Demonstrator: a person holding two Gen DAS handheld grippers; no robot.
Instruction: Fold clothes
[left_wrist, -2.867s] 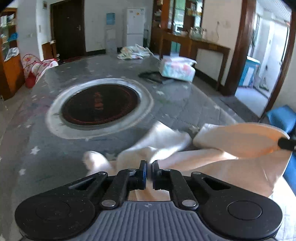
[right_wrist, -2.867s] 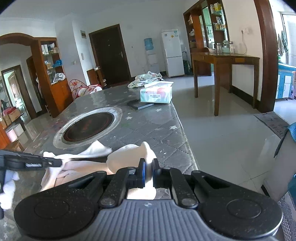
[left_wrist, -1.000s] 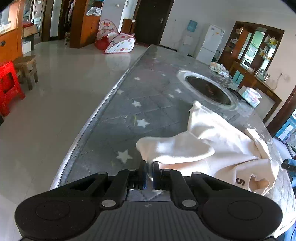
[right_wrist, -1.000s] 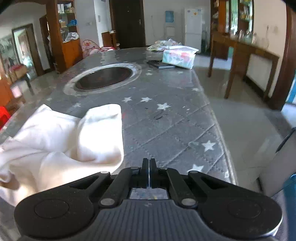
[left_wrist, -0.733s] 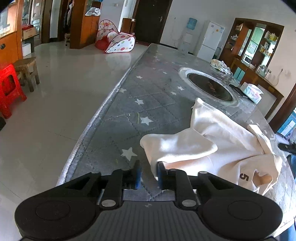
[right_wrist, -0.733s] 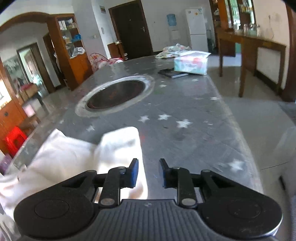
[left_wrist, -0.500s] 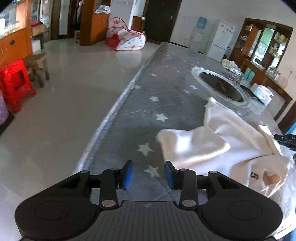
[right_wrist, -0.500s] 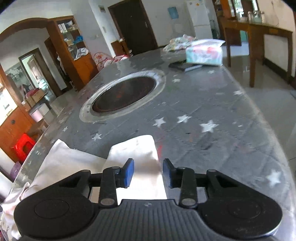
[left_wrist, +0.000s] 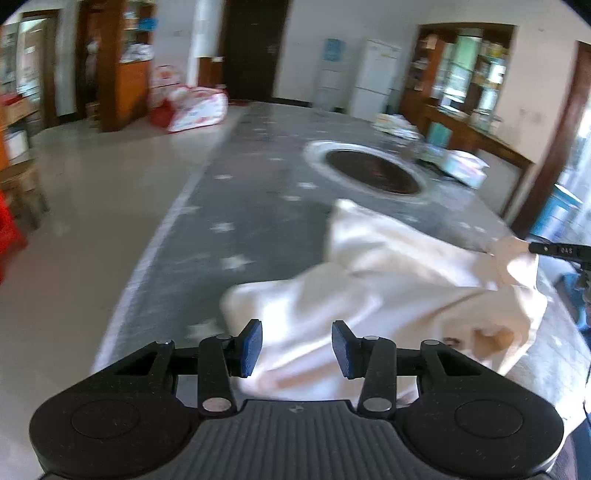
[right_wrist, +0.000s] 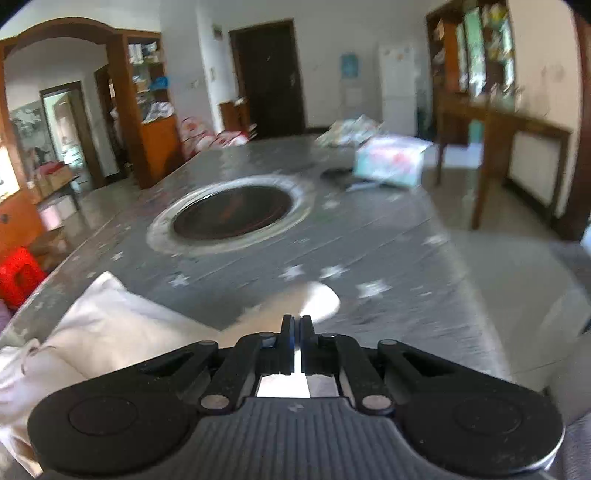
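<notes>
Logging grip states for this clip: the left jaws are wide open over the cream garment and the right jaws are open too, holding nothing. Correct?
Not quite. The right gripper is shut on the cream garment, as the right wrist view shows. The left gripper is indeed wide open.

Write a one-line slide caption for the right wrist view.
Right gripper shut on a corner of the cream garment, lifting it over the star-patterned table near the round inset burner.
</notes>
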